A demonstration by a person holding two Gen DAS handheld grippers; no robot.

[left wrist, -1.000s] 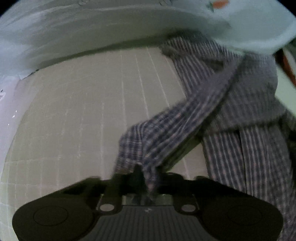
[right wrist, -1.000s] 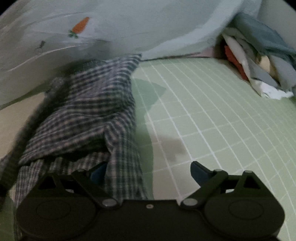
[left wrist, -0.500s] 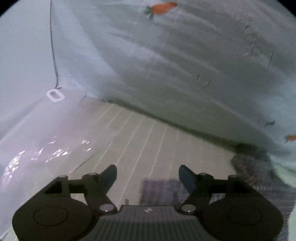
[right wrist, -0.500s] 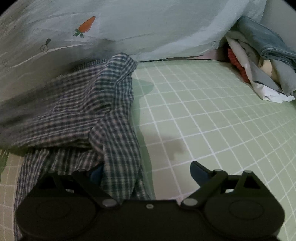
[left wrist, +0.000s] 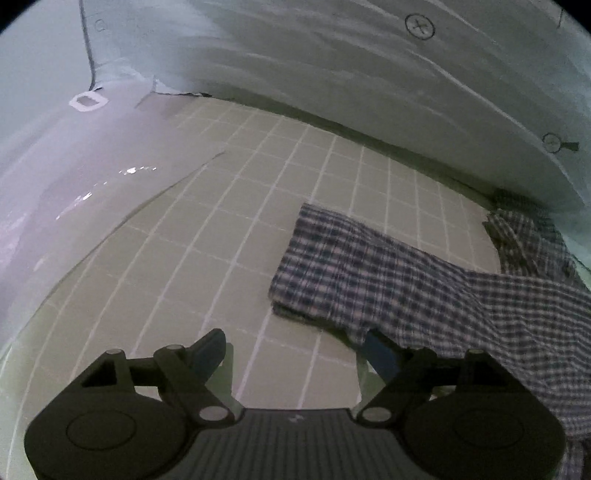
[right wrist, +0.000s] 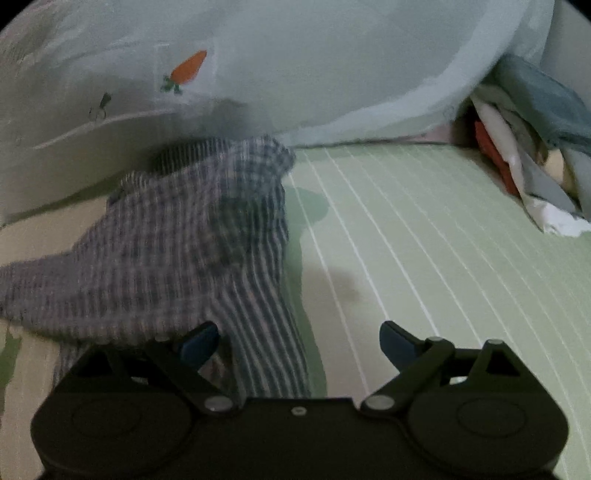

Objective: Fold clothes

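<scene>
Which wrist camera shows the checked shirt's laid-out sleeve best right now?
Left wrist: the checked shirt's sleeve lies flat and sharp on the gridded mat. Right wrist shows only the blurred, bunched shirt body.

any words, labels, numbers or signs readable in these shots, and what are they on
No words, numbers or brand names can be read in either view.
Pale blue bedding: a printed orange carrot, a picture, not text.
Same bedding in the left wrist view: a circled cross mark, a drawn motif, not a letter.
Left gripper body: a tiny pale mark, too small to read.
Checked shirt: no label shows.
</scene>
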